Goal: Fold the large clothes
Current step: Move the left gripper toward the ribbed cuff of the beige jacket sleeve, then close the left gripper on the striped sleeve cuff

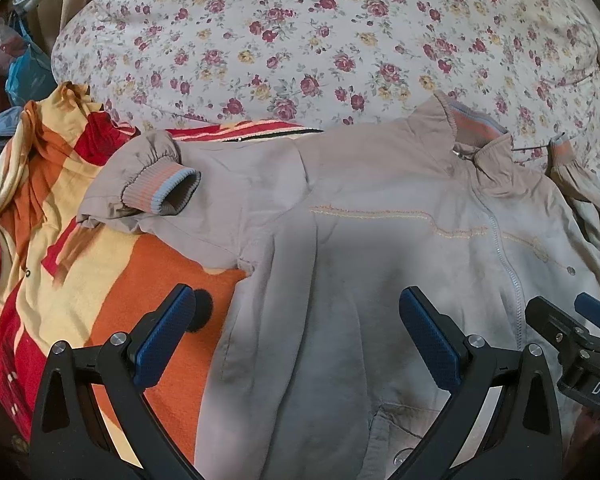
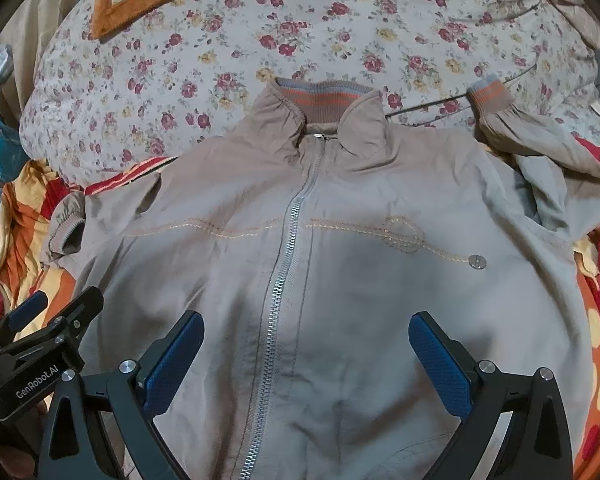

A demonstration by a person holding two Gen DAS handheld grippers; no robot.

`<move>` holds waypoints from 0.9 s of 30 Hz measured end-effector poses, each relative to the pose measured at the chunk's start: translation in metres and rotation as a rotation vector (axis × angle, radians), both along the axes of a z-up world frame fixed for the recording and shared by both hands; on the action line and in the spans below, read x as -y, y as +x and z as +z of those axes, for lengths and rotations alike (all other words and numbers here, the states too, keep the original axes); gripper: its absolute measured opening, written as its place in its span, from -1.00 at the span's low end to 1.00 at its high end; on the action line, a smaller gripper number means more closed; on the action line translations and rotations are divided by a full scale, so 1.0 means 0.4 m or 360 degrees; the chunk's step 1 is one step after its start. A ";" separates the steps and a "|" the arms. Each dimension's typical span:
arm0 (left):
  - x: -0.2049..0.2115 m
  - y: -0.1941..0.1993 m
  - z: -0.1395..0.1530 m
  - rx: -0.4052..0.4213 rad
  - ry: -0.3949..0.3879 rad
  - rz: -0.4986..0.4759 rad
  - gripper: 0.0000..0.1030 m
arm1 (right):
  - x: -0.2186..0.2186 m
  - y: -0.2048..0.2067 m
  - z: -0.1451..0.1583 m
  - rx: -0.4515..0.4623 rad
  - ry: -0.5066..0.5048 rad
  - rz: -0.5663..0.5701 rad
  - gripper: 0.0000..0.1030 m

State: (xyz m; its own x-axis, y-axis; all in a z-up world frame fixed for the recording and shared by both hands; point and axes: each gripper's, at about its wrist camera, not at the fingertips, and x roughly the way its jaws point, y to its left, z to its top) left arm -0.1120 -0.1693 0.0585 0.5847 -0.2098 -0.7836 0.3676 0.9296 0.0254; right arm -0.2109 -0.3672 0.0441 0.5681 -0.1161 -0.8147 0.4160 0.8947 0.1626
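Jacket beige, zipped, front up, flat on blanket

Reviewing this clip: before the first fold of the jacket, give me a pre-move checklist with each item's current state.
1. Jacket lies front up, zipper closed: ok.
2. Left tongs open, holding nothing: ok.
3. Right tongs open, holding nothing: ok.
4. Left sleeve cuff lying folded over the jacket's body: ok.
5. Right sleeve laid flat: not ok, bunched and angled up toward the floral quilt.
6. Bottom hem straight: cannot tell, out of view.
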 end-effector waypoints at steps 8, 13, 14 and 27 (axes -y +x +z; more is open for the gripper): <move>-0.010 0.009 0.005 0.0007 0.0003 0.0020 0.99 | -0.014 -0.003 0.001 -0.0002 0.0002 0.0016 0.98; -0.054 0.036 0.039 0.0049 -0.0004 0.0100 0.99 | -0.022 -0.002 0.009 0.0005 0.0001 0.0045 0.98; -0.067 0.042 0.045 0.0053 -0.0014 0.0117 0.99 | -0.022 -0.002 0.011 0.0006 0.0005 0.0051 0.98; -0.231 0.238 0.046 0.0036 0.0126 0.0190 0.99 | -0.018 -0.008 0.034 0.0037 0.0069 0.0116 0.98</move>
State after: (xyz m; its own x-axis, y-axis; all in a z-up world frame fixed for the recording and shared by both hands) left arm -0.0168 -0.0769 0.0770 0.6198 -0.0755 -0.7811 0.2527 0.9615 0.1075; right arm -0.2141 -0.3600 0.0578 0.5926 -0.0387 -0.8046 0.3456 0.9145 0.2105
